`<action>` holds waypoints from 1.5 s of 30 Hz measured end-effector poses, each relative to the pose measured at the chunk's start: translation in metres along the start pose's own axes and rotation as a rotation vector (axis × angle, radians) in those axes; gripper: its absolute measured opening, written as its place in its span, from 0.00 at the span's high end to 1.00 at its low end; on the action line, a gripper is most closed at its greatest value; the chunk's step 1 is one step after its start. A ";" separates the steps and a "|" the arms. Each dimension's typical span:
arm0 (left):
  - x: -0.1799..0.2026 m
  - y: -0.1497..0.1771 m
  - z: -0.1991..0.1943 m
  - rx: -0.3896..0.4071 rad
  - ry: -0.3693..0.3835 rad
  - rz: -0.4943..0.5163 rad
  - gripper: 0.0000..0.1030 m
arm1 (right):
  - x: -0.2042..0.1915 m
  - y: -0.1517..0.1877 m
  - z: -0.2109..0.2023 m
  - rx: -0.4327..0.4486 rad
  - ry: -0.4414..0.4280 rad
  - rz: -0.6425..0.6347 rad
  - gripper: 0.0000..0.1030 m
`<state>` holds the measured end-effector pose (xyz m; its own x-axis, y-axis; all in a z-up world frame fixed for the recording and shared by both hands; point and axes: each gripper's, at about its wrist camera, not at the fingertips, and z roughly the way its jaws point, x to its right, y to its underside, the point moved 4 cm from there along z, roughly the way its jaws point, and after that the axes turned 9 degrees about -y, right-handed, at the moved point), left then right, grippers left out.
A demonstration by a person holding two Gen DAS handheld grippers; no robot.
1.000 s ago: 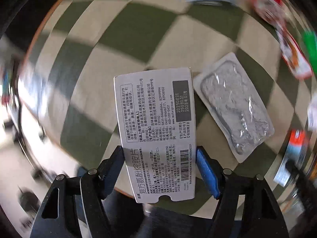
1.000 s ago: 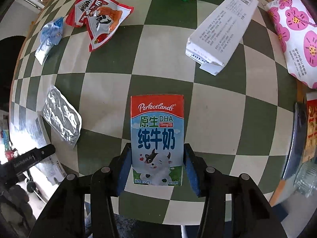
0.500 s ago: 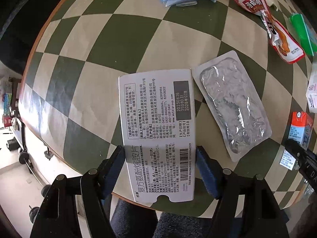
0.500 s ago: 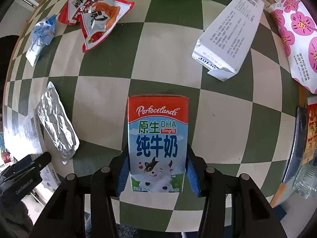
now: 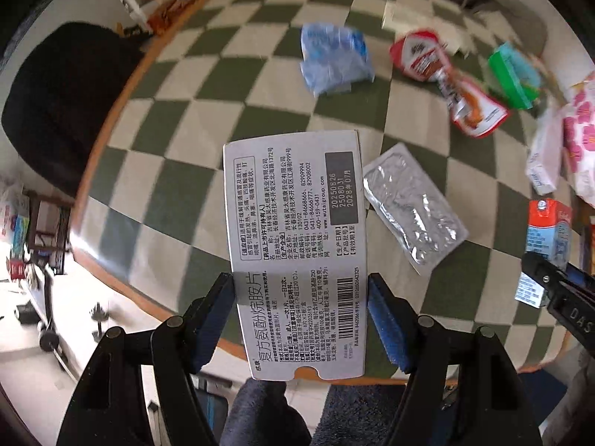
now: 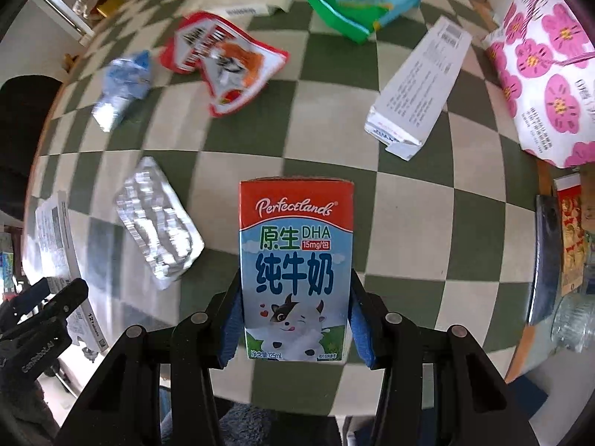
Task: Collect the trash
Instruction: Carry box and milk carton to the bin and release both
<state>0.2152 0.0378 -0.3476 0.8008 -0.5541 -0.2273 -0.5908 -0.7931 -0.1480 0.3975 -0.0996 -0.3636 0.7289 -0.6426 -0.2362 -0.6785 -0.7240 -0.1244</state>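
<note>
Claws on both sides were closed on trash above the green-and-cream checkered counter (image 6: 405,230). The left claw (image 5: 301,312) pinched a white medicine box (image 5: 293,230) by its long edges, blue pads pressed against both sides, the printed face and barcode toward the camera. The right claw (image 6: 295,319) gripped a small red-and-blue milk carton (image 6: 295,260) by its lower half, pads tight on each side. On the counter between the two lay a silver blister pack (image 6: 158,223), flat, just beside the medicine box in the left view. Farther off sat a crumpled blue wrapper (image 5: 334,59), a red snack bag (image 6: 223,63), a green-and-blue packet (image 6: 357,3), a long white box (image 6: 420,85) and a pink-flowered package (image 6: 546,74).
</note>
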 end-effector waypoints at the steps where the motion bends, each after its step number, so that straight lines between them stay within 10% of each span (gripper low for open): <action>1: -0.007 0.003 -0.010 0.024 0.011 0.008 0.33 | -0.007 0.005 -0.008 0.021 -0.002 -0.005 0.50; 14: -0.108 0.066 -0.078 0.221 0.153 0.157 0.33 | -0.117 0.111 -0.091 0.216 -0.019 0.050 0.50; 21: -0.131 0.119 -0.038 0.128 0.173 0.244 0.33 | -0.157 0.195 -0.072 0.198 -0.055 0.143 0.50; 30: -0.109 0.179 0.091 -0.102 0.207 0.258 0.33 | -0.143 0.289 0.050 -0.005 -0.100 0.248 0.50; 45: -0.053 0.230 0.334 -0.411 0.355 0.178 0.32 | -0.083 0.334 0.304 -0.170 -0.159 0.305 0.50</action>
<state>0.0042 -0.0309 -0.6909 0.7185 -0.6827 0.1330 -0.6894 -0.6738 0.2659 0.0826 -0.2113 -0.6785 0.4634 -0.7977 -0.3860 -0.8276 -0.5453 0.1332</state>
